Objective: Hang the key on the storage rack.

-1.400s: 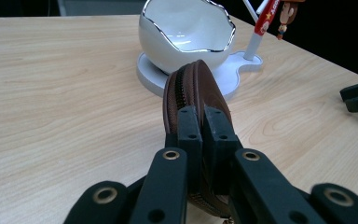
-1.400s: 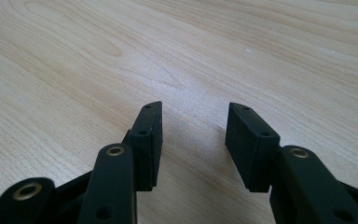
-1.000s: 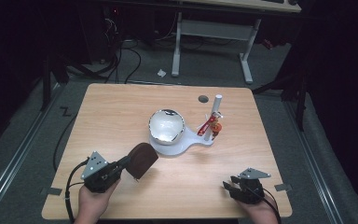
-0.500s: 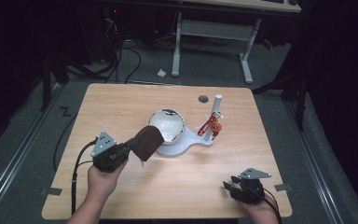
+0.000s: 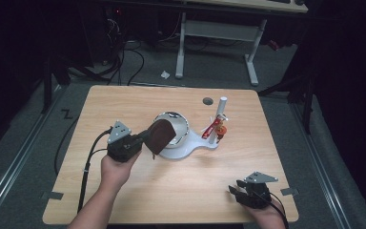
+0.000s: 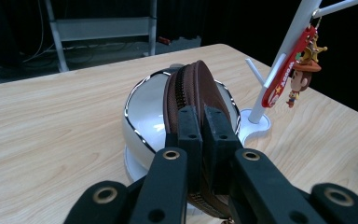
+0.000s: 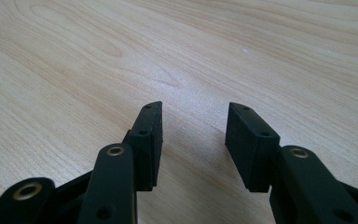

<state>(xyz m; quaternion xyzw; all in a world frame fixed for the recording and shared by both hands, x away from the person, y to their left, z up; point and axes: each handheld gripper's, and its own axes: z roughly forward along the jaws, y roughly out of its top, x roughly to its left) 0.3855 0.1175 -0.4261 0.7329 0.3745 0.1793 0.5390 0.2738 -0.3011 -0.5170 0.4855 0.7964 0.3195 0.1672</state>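
The brown zip pouch [image 5: 161, 136], pinched in the left gripper [image 5: 145, 139] jaws, had been carried from the tabletop [image 5: 124, 102] to the bowl [image 5: 178, 125]; the right gripper [image 5: 236, 193] was kept parted, empty.

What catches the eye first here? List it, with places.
The left gripper is clamped on a round brown zip pouch, held on edge over the near rim of a shiny silver bowl at mid-table. Right of the bowl, a red keychain with a cowboy figure hangs from a white stand. The right gripper rests open at the table's near right corner.
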